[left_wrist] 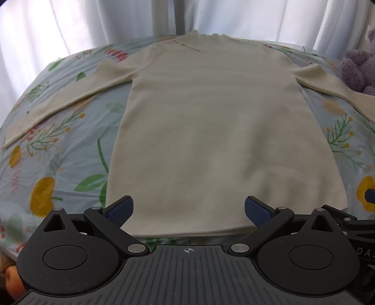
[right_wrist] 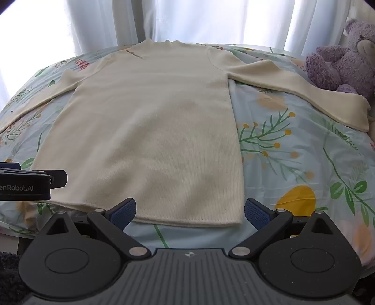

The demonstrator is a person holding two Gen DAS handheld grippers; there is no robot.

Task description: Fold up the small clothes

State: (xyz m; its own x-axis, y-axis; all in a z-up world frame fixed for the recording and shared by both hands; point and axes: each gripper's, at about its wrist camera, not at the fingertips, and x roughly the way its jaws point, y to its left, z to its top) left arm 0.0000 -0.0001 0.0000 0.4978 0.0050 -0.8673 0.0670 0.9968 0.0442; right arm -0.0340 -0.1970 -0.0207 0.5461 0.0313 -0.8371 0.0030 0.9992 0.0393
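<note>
- Lying flat on the bed's flower-printed light-blue sheet (right_wrist: 293,150) is the cream knitted long-sleeved sweater (left_wrist: 211,131), its hem toward the near edge, its collar toward the far edge by the white curtains (right_wrist: 187,21), and both sleeves spreading out toward the side edges.
- Hovering just short of the hem are both claws: the left claw (left_wrist: 189,212) is facing the hem's middle, and the right claw (right_wrist: 190,212) is facing the hem's right corner, each with its blue-padded fingers spread wide and pinching nothing.
- Starting well probably means taking the sleeves first: each claw should be closing on one cuff only, lifting low, and laying the sleeve straight across the body before the hem is brought up to the collar.
- Pinching a single layer at the edge, not a bunch, should be keeping the soft knit from wrinkling or dragging the sheet.
- Sitting at the bed's right edge, a purple plush teddy bear (right_wrist: 344,58) is touching or nearly touching the right sleeve's cuff, so that reach is looking crowded.
</note>
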